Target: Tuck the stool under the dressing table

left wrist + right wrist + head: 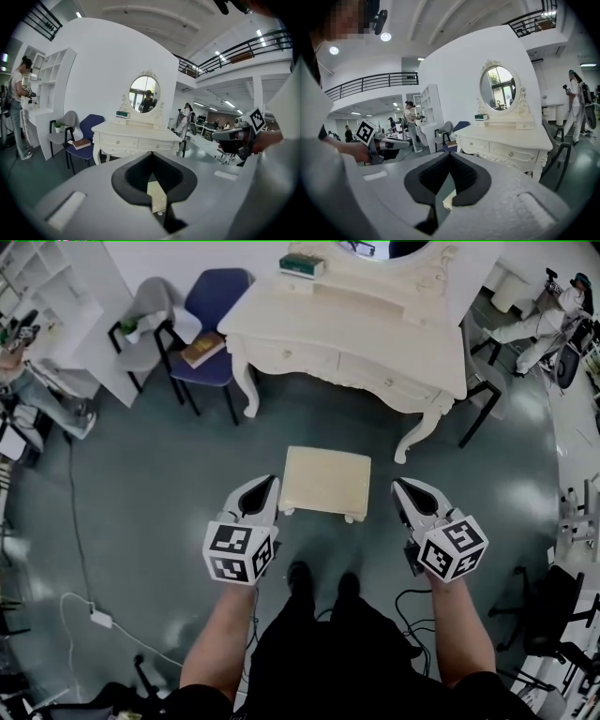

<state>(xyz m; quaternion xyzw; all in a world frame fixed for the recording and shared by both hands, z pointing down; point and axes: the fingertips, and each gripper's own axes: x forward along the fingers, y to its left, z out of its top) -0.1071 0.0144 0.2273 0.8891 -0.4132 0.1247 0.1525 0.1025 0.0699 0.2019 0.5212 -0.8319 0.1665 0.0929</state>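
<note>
Two grippers flank the cream stool (326, 482) on the floor (169, 484). My left gripper (267, 487) is just beside its left edge and my right gripper (404, 487) near its right edge, each with jaws together, holding nothing. The stool stands before the dressing table (361, 329), apart from it, not tucked under.

This is a big open lab or office hall with a home corner staged in it. A railed mezzanine (243, 47) and strip lights (259, 33) run overhead, and desks (206, 127) fill the far end. Against a white wall (103, 70) stand a dressing table (375, 310), mirror (144, 93), shelf (49, 79) and chairs (216, 306). Cables (98, 618) trail over the grey floor (159, 493), and other people (576, 98) handle devices.
</note>
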